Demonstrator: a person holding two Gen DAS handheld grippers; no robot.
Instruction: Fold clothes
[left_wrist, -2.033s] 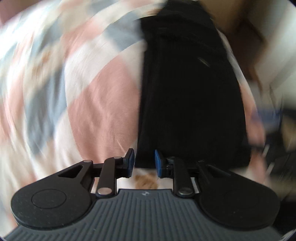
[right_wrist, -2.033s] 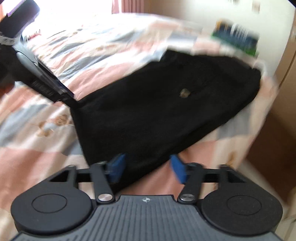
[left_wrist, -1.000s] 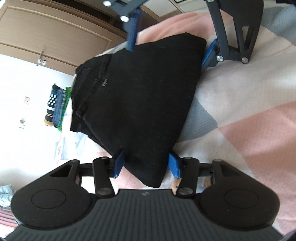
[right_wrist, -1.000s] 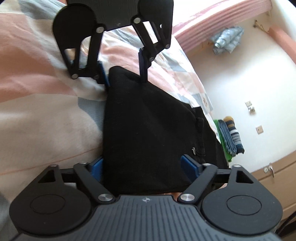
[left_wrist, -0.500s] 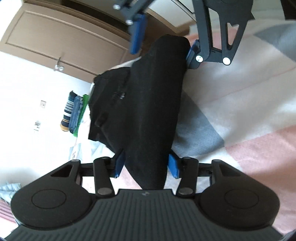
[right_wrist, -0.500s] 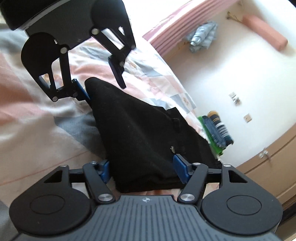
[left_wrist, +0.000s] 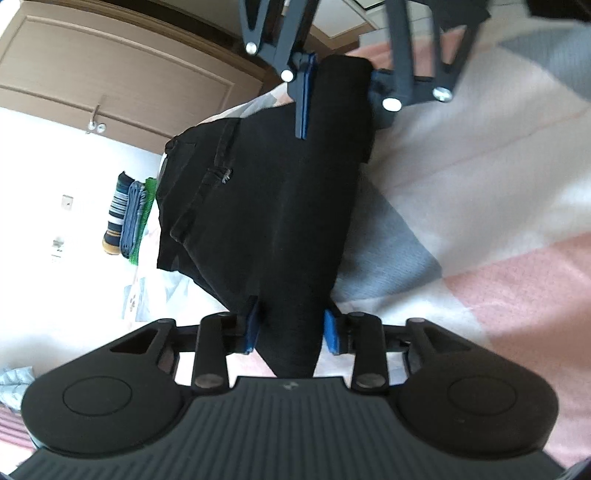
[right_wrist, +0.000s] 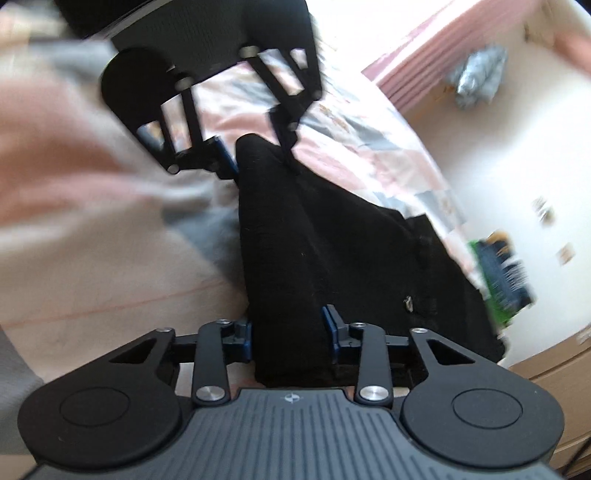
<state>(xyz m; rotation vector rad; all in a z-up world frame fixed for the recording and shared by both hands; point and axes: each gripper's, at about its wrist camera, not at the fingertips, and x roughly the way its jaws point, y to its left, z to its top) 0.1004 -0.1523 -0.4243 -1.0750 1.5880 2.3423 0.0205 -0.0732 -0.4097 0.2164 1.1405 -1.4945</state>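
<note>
Black trousers (left_wrist: 280, 206) lie folded on a pink, grey and white patchwork bed cover (left_wrist: 480, 192). My left gripper (left_wrist: 291, 328) is shut on one corner of the trousers' leg end, its blue pads pressed into the cloth. Opposite it, my right gripper (left_wrist: 336, 88) pinches the other corner. In the right wrist view my right gripper (right_wrist: 290, 332) is shut on the black trousers (right_wrist: 332, 258), and my left gripper (right_wrist: 255, 155) faces it, holding the far corner. The held edge is raised and bunched; the waistband end rests on the bed.
A stack of folded clothes (left_wrist: 129, 218), striped, blue and green, sits at the bed's edge beyond the waistband, blurred as the stack (right_wrist: 506, 273). A wooden door (left_wrist: 110, 74) and white wall stand behind. A pink curtain (right_wrist: 424, 59) hangs to the right.
Both grippers went from open around the leg-end corners to shut on them. The held edge has lifted and narrowed as the grippers drew closer together.
</note>
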